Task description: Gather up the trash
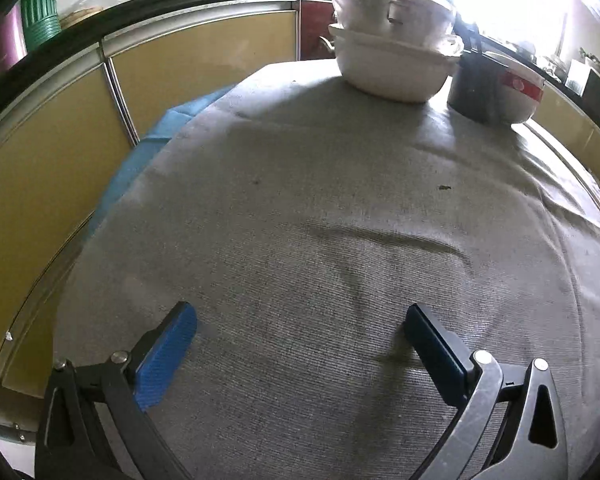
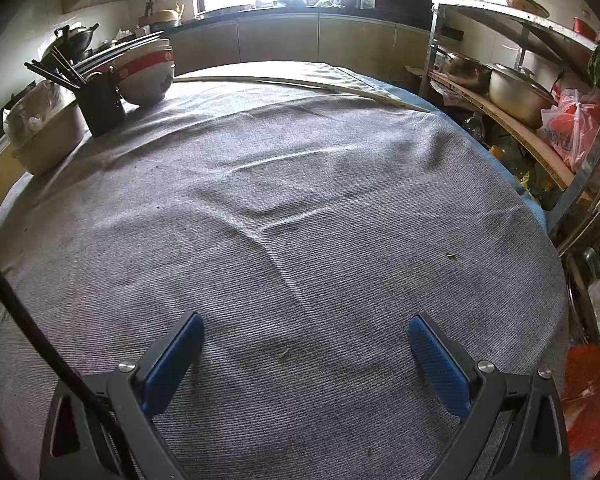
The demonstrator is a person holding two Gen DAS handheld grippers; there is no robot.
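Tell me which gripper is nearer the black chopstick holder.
Probably left. From the left gripper the black chopstick holder sits ahead to the right; from the right gripper the holder looks farther, ahead-left. Both are open.

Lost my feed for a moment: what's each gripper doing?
Left gripper: open, empty, over the grey cloth.
Right gripper: open, empty.

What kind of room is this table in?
Most likely a home kitchen. Stacked bowls and a black holder of chopsticks sit on the grey tablecloth, metal pots fill an open shelf rack, and yellow cabinet doors run under a dark counter.
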